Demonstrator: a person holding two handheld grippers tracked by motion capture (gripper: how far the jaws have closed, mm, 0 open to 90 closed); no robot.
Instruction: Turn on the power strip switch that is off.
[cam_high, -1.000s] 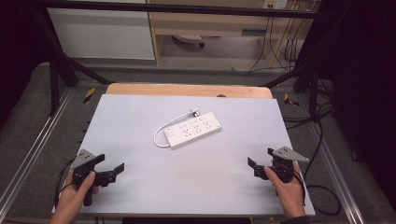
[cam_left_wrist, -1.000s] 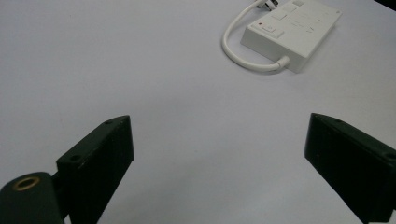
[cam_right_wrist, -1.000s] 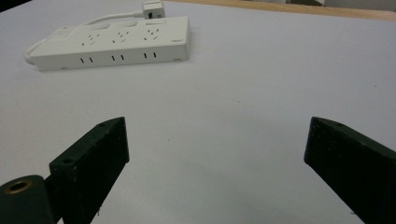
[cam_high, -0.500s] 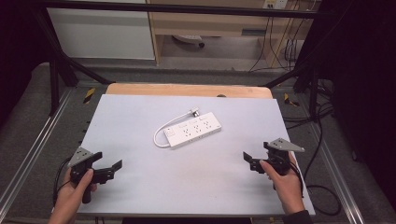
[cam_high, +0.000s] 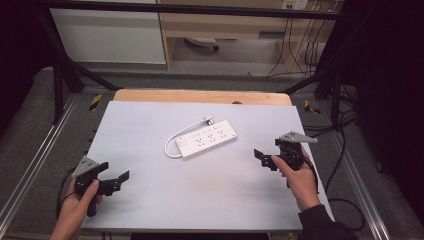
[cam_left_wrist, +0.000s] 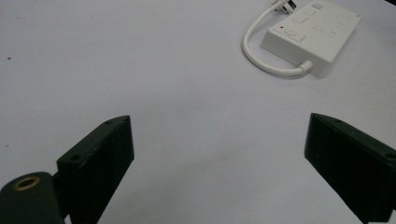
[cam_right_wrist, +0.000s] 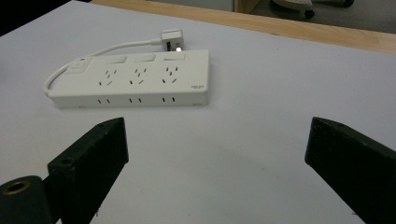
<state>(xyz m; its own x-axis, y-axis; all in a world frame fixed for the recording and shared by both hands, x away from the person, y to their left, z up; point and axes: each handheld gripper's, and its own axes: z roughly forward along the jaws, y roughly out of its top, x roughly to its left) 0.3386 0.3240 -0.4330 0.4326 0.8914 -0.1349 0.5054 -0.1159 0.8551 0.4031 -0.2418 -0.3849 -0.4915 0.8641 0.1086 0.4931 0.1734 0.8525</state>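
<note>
Power strip (cam_right_wrist: 135, 79): smooth white plastic, slight sheen; cord (cam_right_wrist: 88, 56) white, rubbery. Table top (cam_high: 150, 200): matt pale grey; wood strip (cam_high: 200, 96) at far edge. Gripper jaws: matt black plastic.

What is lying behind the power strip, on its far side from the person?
Behind the power strip lies its own white plug, joined by a short cable looping round the left end. All rest on the white table. The strip's underside is hidden.
</note>
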